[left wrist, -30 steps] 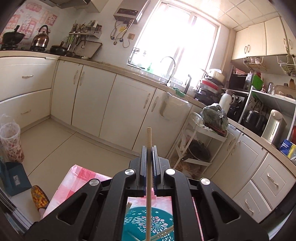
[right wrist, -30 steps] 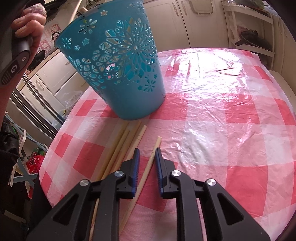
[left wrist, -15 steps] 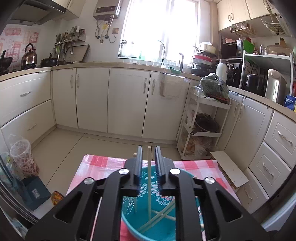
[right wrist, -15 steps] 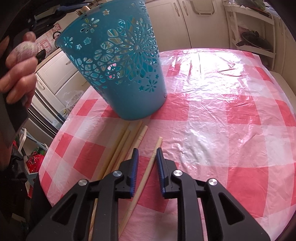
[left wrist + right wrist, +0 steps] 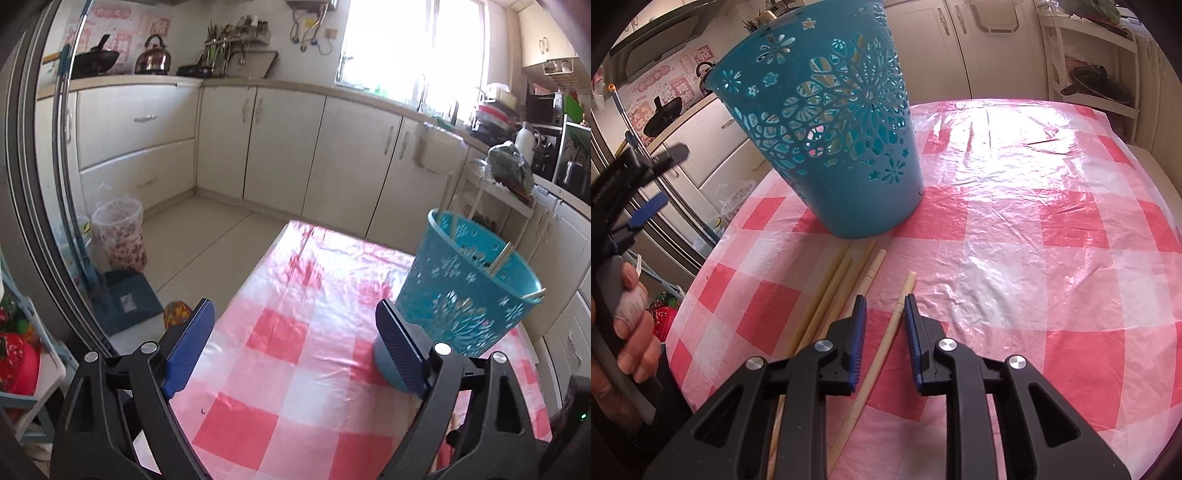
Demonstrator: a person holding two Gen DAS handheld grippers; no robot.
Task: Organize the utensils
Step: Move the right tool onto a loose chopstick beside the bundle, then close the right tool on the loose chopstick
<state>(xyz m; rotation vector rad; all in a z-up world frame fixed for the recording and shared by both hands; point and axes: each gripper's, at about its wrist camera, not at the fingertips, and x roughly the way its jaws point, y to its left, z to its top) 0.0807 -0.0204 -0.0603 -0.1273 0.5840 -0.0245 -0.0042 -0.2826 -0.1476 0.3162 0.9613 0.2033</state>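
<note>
Beside the teal perforated basket (image 5: 469, 291), the left hand-held gripper (image 5: 295, 354) is now seen with its jaws spread wide and nothing between them. A second ago 1 wooden chopstick was clamped upright in those jaws above the basket; half a second ago the jaws had parted a little with the stick dropping into the basket, and they have just been opening further. That chopstick can be judged delivered: several stick ends (image 5: 500, 258) are visible leaning against the basket's rim. The left hand-held gripper has also been swung away and lowered toward the checked surface (image 5: 280, 373), so that the basket is now seen at the right of its view rather than beneath it.

The right hand-held gripper (image 5: 884, 317) is unchanged: its jaws are narrowly parted, straddling 1 loose chopstick (image 5: 886, 336) that lies on the surface, with gaps visible on both sides, so no grip is judged to be made yet. About 4 more chopsticks (image 5: 831, 291) lie just beside it, their far ends at the basket's base. The sorting is therefore judged part done, with the lying sticks left to collect.
</note>
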